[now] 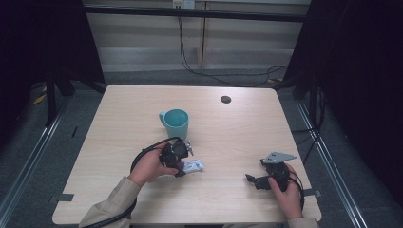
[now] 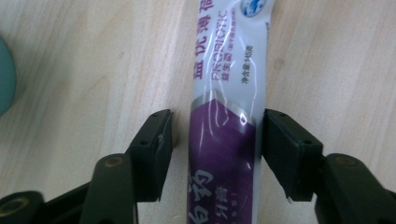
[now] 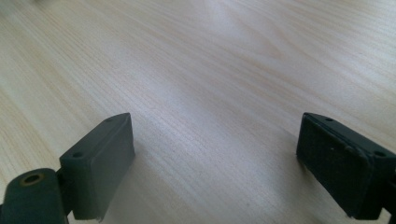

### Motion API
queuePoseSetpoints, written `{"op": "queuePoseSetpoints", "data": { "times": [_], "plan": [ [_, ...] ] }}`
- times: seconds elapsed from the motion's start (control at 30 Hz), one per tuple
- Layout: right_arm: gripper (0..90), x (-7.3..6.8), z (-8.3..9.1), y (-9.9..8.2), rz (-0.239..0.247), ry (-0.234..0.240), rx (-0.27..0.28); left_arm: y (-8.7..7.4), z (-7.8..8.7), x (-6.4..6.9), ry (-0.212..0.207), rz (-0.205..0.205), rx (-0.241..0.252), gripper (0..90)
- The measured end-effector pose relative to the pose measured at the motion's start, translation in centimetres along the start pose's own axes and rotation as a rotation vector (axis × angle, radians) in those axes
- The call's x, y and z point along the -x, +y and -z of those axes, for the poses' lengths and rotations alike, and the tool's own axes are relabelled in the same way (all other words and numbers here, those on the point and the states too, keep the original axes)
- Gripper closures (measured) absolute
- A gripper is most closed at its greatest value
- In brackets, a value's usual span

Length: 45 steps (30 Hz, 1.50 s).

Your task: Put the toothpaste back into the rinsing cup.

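Both my forearms come in from the bottom of the high view. My left gripper [image 1: 183,164] points down over a white and purple toothpaste tube [image 1: 192,166] lying flat on the table [image 1: 123,123], just in front of a teal mug [image 1: 177,122]. The tube's long axis runs roughly across the table here, its white end sticking out to the right of my hand. My right gripper [image 1: 251,179] sits well apart near the right front corner, pointing left. Dark curtains flank the light wood tabletop, a pale wall panel stands behind it, and cables hang down there.

From the left gripper view, the tube [image 2: 224,126] runs straight up between my jaws, purple part nearest, white printed end farthest. My left gripper [image 2: 215,149] is about half open: the right pad looks to be at the tube's edge, the left pad stands a narrow gap off, so I have no grip on it. The mug's edge [image 2: 5,79] shows at far left.

From the right gripper view, my right gripper [image 3: 215,163] has its jaws spread wide, holding nothing, bare wood grain [image 3: 210,70] between them.
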State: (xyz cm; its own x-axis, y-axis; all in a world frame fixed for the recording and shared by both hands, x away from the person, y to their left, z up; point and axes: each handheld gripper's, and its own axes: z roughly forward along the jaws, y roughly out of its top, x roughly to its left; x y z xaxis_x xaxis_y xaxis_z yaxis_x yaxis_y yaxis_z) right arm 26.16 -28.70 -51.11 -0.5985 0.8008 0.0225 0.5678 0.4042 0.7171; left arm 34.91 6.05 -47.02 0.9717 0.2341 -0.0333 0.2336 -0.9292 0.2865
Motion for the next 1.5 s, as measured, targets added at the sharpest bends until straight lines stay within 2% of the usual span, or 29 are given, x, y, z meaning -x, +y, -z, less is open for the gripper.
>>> {"op": "queuePoseSetpoints", "data": {
  "times": [0.07, 0.1, 0.17, 0.23, 0.33, 0.57, 0.63, 0.73, 0.8, 0.83, 0.97, 1.03, 1.07, 1.1, 1.33, 1.37, 1.4, 1.5],
  "plan": [
    [10.6, 0.0, 0.0, 0.0, 0.0, 0.0, 0.0, 0.0, 0.0, 0.0, -0.006, 0.003, 0.002, 45.2],
    [10.5, 0.0, 0.0, 0.0, 0.0, 0.0, 0.0, 0.1, 0.0, -0.1, -0.019, -0.012, -0.004, 49.0],
    [10.5, 0.0, 0.0, 0.0, -0.001, 0.0, 0.0, 0.2, 0.0, -0.1, -0.022, -0.02, -0.011, 49.6],
    [10.5, 0.0, 0.0, 0.0, -0.001, 0.0, -0.001, 0.2, 0.0, -0.1, -0.024, -0.008, -0.009, 50.9],
    [10.6, 0.0, 0.0, 0.0, -0.001, 0.0, -0.001, 0.6, 0.0, -0.1, -0.031, -0.028, -0.03, 53.8],
    [10.6, 0.0, 0.0, 0.0, -0.002, 0.001, -0.001, 0.7, 0.0, 0.1, -0.028, -0.019, -0.041, 57.2],
    [10.5, 0.0, 0.0, 0.0, -0.002, 0.0, -0.001, 0.9, 0.0, 0.3, -0.022, -0.021, -0.061, 59.9],
    [10.5, 0.0, 0.0, 0.0, -0.002, 0.001, -0.001, 0.9, 0.1, 0.3, -0.017, -0.025, -0.061, 63.7],
    [10.5, 0.0, 0.0, 0.0, -0.001, 0.001, -0.001, 0.5, 0.7, 0.4, -0.019, 0.002, -0.028, 69.9],
    [10.5, 0.0, 0.0, 0.0, 0.0, 0.0, 0.0, 0.3, 0.8, 0.5, -0.015, 0.014, -0.003, 76.5],
    [10.5, 0.0, 0.0, 0.0, 0.0, -0.001, -0.001, -0.2, 1.0, 0.6, -0.03, 0.006, 0.013, 77.3],
    [10.5, 0.0, 0.0, 0.0, 0.0, 0.0, 0.0, -0.4, 1.3, 0.5, -0.048, 0.042, 0.063, 77.3],
    [10.5, 0.0, 0.0, 0.0, 0.0, 0.0, 0.0, -0.5, 1.5, 0.3, -0.057, 0.052, 0.072, 77.4],
    [10.5, 0.0, 0.0, 0.0, 0.0, 0.0, 0.0, -0.5, 1.5, 0.3, -0.057, 0.052, 0.072, 77.4],
    [10.5, 0.0, 0.0, 0.0, 0.0, -0.002, -0.001, -1.2, 3.4, 0.0, -0.046, 0.081, 0.192, 77.4],
    [10.5, 0.0, 0.0, 0.0, 0.0, -0.002, -0.001, -1.2, 3.4, 0.0, -0.046, 0.081, 0.192, 77.4],
    [10.5, 0.0, 0.0, 0.0, 0.0, 0.0, 0.0, -1.2, 3.9, -0.1, -0.039, 0.096, 0.23, 77.4],
    [10.5, 0.0, 0.0, 0.0, 0.0, 0.0, 0.0, -1.3, 4.7, -0.4, -0.026, 0.103, 0.286, 77.3]
  ]
}}
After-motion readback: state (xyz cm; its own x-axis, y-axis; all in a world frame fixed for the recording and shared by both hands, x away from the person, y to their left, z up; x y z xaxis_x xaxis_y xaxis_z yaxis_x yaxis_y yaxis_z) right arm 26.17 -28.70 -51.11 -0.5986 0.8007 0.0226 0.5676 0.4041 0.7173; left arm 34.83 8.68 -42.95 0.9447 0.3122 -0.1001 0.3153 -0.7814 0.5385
